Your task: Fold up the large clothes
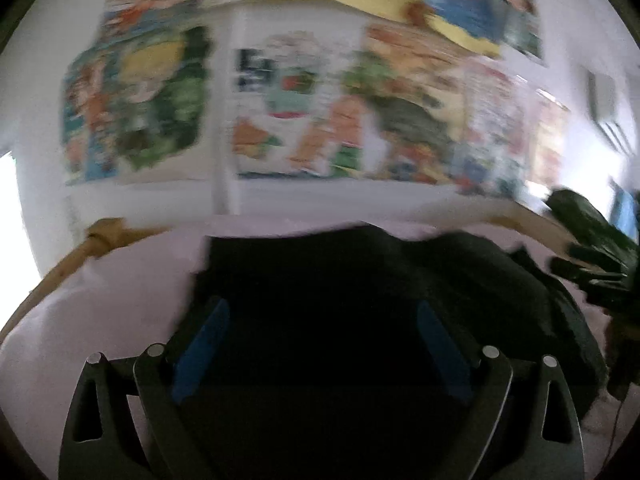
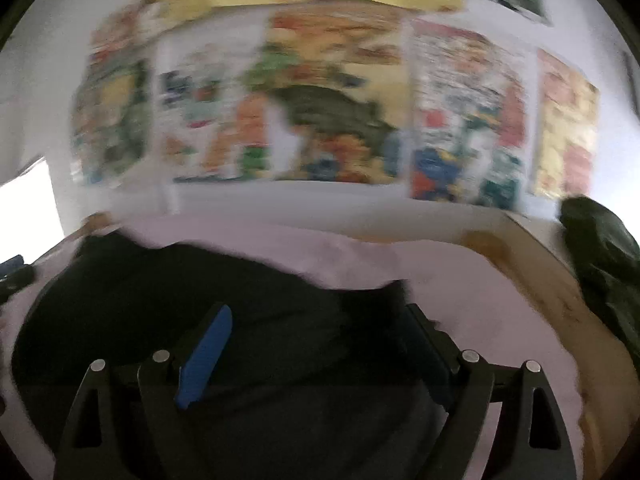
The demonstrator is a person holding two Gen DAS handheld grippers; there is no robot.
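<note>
A large black garment point(image 1: 360, 280) lies spread on a pale pink sheet point(image 1: 120, 292); it also shows in the right wrist view point(image 2: 180, 288). My left gripper point(image 1: 322, 312) is open, its blue-padded fingers point(image 1: 204, 344) low over the garment's near part. My right gripper point(image 2: 320, 320) is open above the garment's right end, with its right finger point(image 2: 424, 344) at the cloth's edge. Neither holds cloth. Both views are blurred by motion.
A wooden bed frame point(image 2: 540, 280) edges the sheet on the right and far side point(image 1: 96, 240). A dark green bundle point(image 2: 600, 248) lies at the right edge, also in the left wrist view point(image 1: 588, 240). Colourful posters point(image 1: 320, 112) cover the white wall behind.
</note>
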